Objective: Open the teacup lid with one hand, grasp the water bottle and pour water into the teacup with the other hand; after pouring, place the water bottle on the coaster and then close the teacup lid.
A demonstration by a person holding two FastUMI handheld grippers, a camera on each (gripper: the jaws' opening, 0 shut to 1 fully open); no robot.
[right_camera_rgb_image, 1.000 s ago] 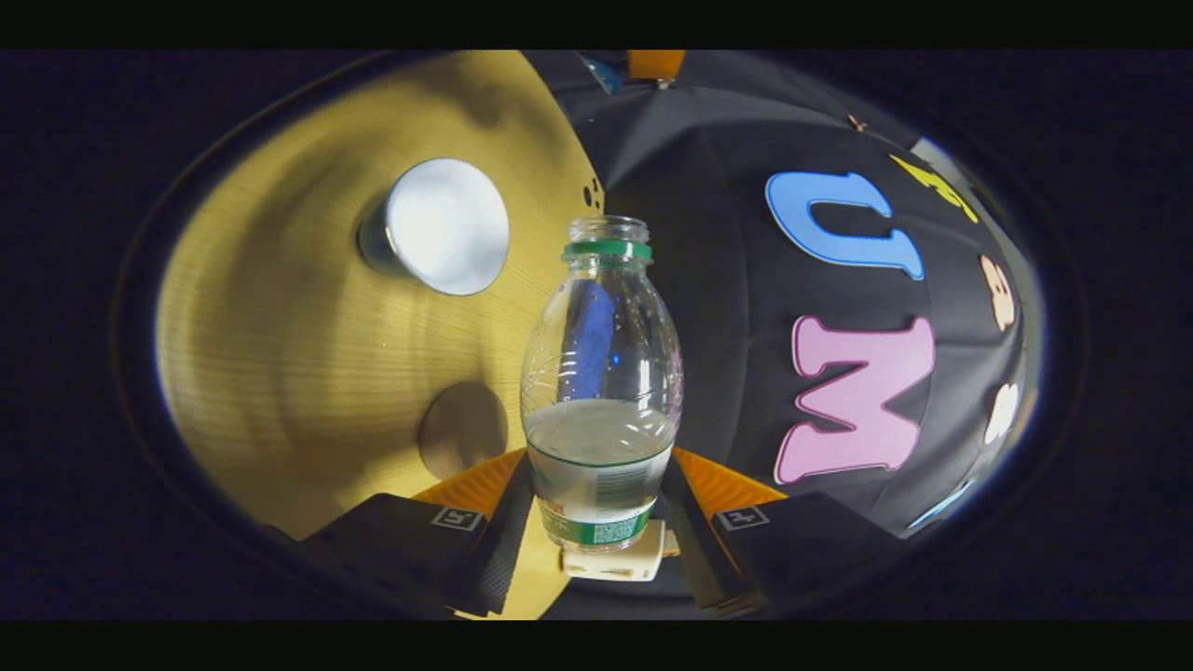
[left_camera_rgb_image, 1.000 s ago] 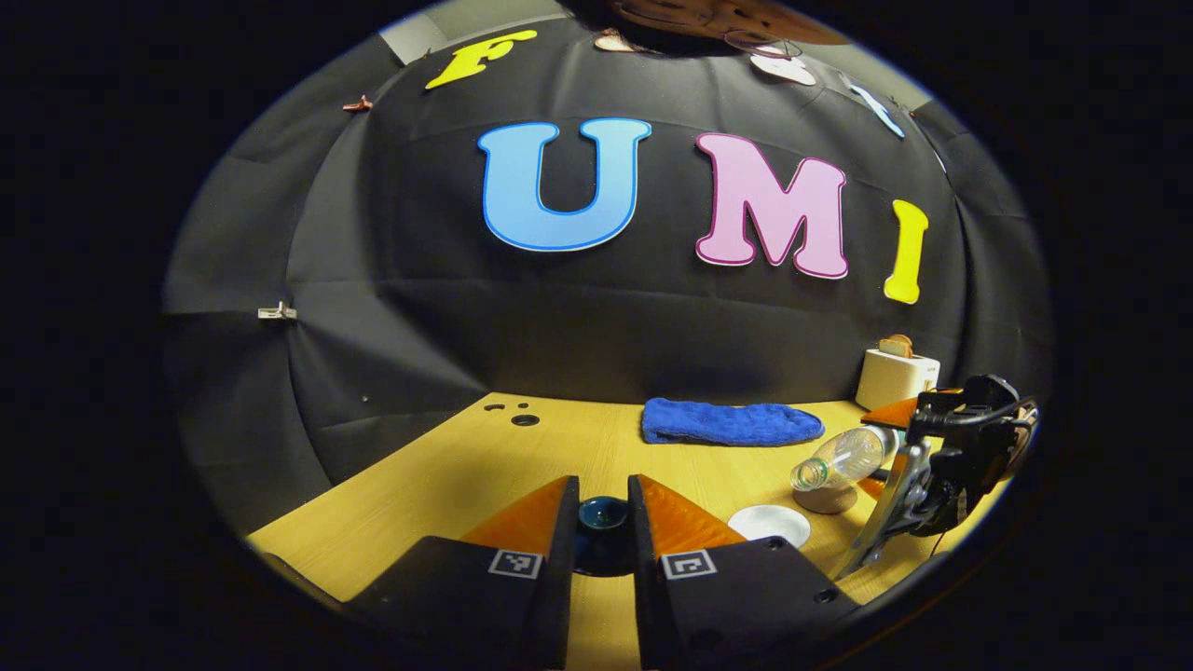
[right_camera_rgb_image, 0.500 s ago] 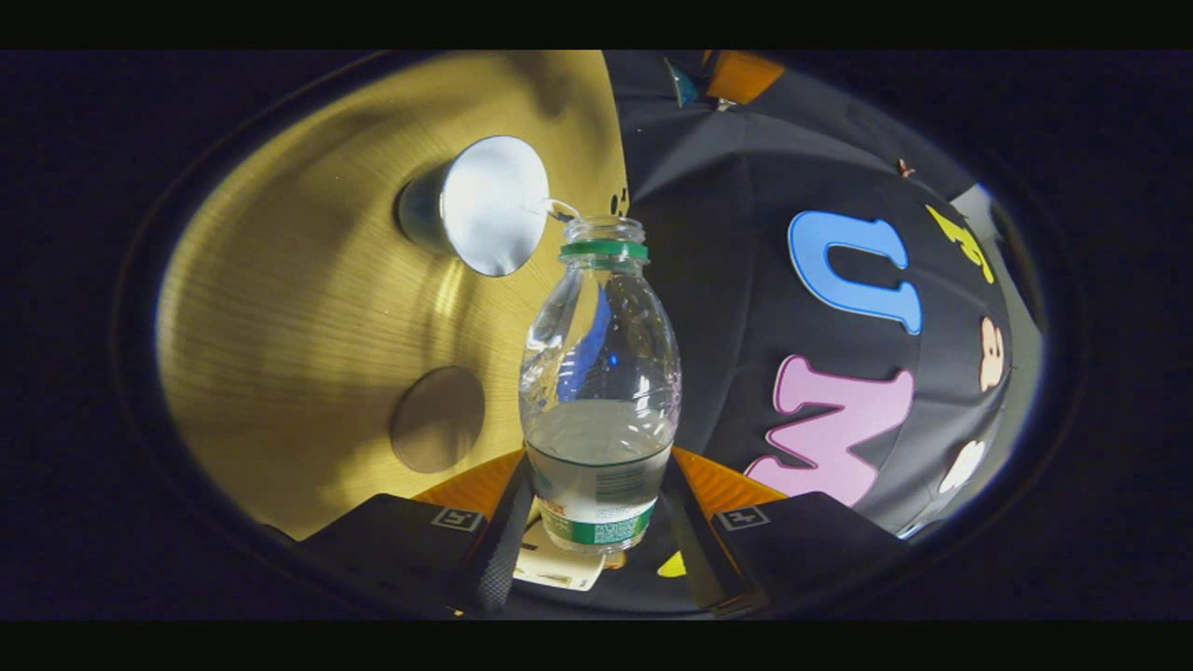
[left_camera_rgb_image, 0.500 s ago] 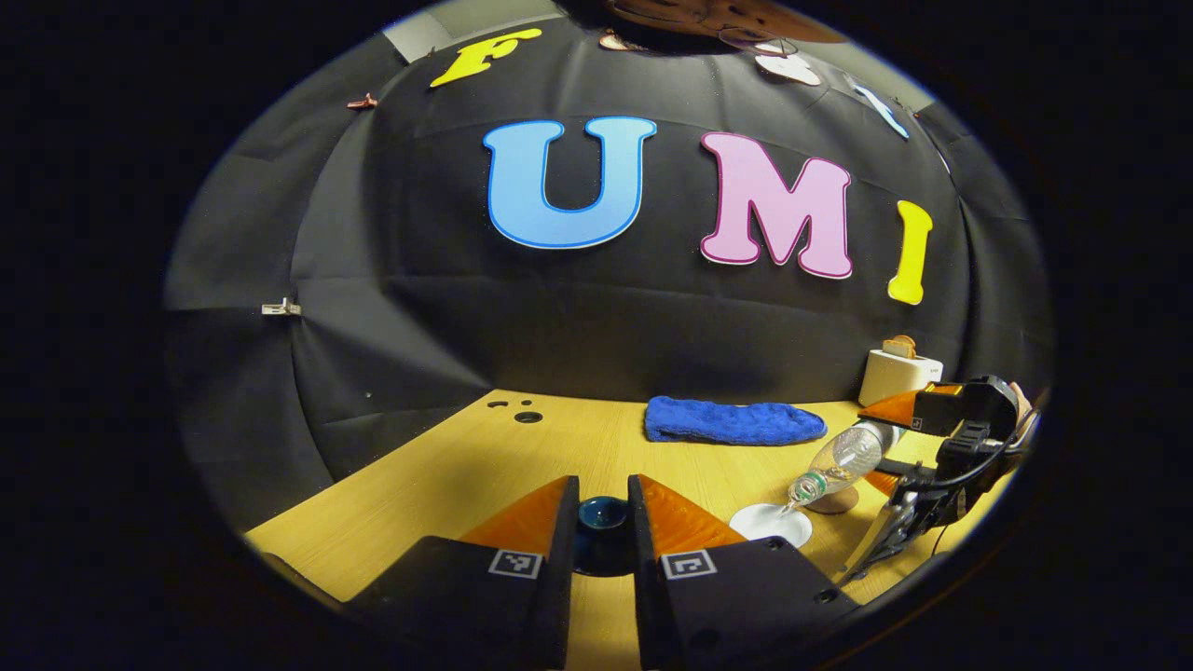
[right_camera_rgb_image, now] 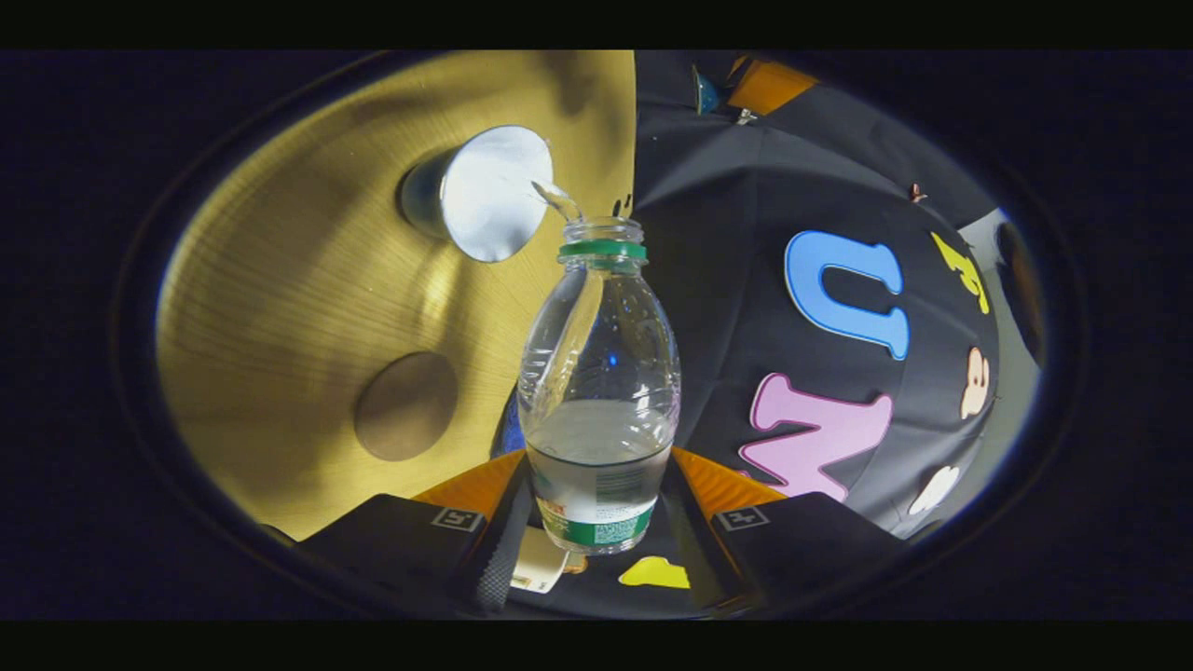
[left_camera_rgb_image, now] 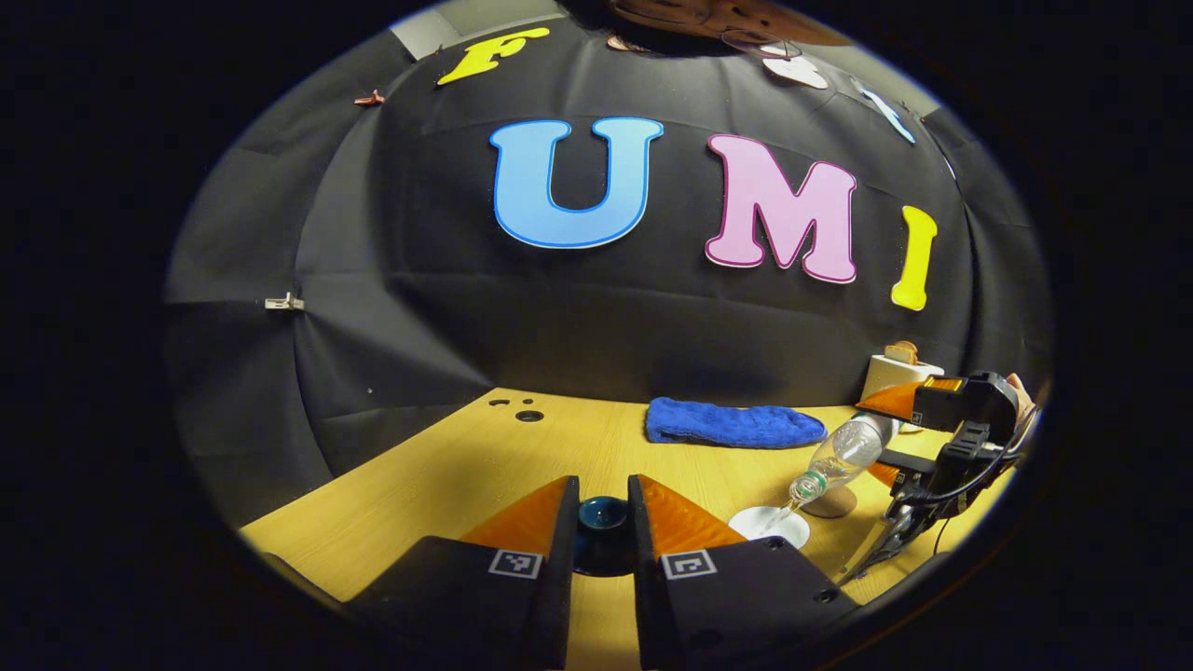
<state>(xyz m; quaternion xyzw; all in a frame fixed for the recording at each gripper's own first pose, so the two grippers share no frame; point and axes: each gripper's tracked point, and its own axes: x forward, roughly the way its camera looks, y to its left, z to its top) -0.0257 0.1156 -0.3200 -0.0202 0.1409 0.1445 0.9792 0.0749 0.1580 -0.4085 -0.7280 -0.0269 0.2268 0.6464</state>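
Note:
My left gripper [left_camera_rgb_image: 602, 496] is shut on the dark blue teacup lid [left_camera_rgb_image: 602, 533] and holds it just above the wooden table [left_camera_rgb_image: 466, 475]. Off to its right stands the white teacup [left_camera_rgb_image: 769, 525], lid off. My right gripper [right_camera_rgb_image: 596, 508] is shut on the lower part of a clear water bottle [right_camera_rgb_image: 599, 373] with a green neck ring. The bottle is tilted, with its mouth at the teacup [right_camera_rgb_image: 486, 191], and a thin stream of water [right_camera_rgb_image: 557, 198] runs into the cup. A round brown coaster [right_camera_rgb_image: 405, 406] lies bare on the table beside the cup.
A folded blue towel [left_camera_rgb_image: 734, 424] lies at the back of the table. At the back right stands a white toaster [left_camera_rgb_image: 897, 373] with toast in it. Small dark holes [left_camera_rgb_image: 527, 416] mark the table's far left corner.
The right gripper tipped the bottle further toward the teacup, and water now flows from its mouth into the cup. The left gripper has stayed put with the lid.

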